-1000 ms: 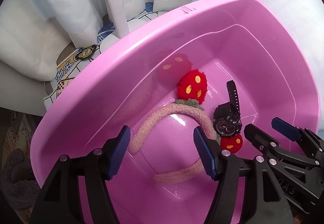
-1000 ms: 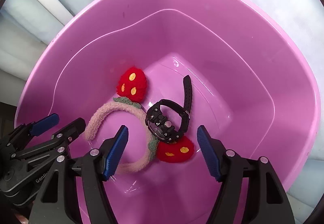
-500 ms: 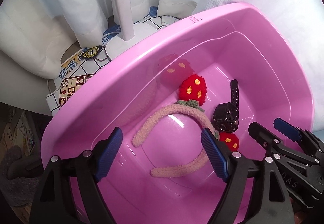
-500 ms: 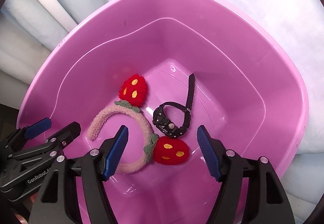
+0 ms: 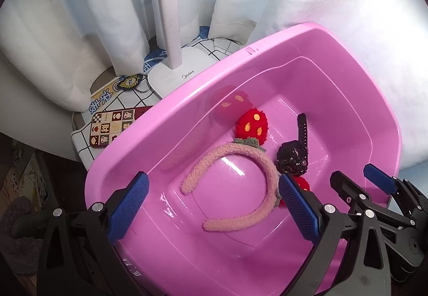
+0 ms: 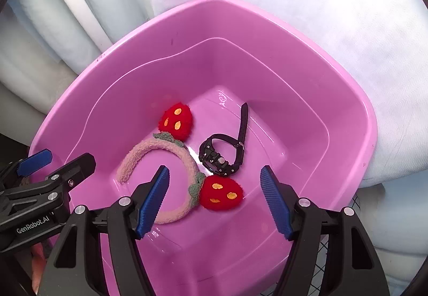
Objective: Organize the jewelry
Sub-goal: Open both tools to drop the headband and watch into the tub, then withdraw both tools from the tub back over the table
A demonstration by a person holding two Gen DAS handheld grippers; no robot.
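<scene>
A pink plastic basin [image 5: 187, 87] [image 6: 345, 98] holds a fuzzy pink headband [image 5: 240, 154] [image 6: 149, 151] with two red strawberry pompoms [image 5: 252, 126] [image 6: 222, 195] and a black wristwatch [image 5: 293, 159] [image 6: 222, 159]. My left gripper [image 5: 211, 205] is open and empty above the basin's near side, over the headband. My right gripper [image 6: 215, 197] is open and empty above the lower strawberry and the watch. Each gripper shows in the other's view, the right one [image 5: 374, 183] and the left one [image 6: 56, 162].
White curtains [image 5: 93, 15] and a white lamp pole on its base [image 5: 171, 15] stand behind the basin. A patterned card [image 5: 112, 127] lies on a checked cloth at the left. White fabric [image 6: 294, 2] lies behind and to the right.
Both grippers have pulled up and back from the basin, staying open. The headband and watch lie where they were.
</scene>
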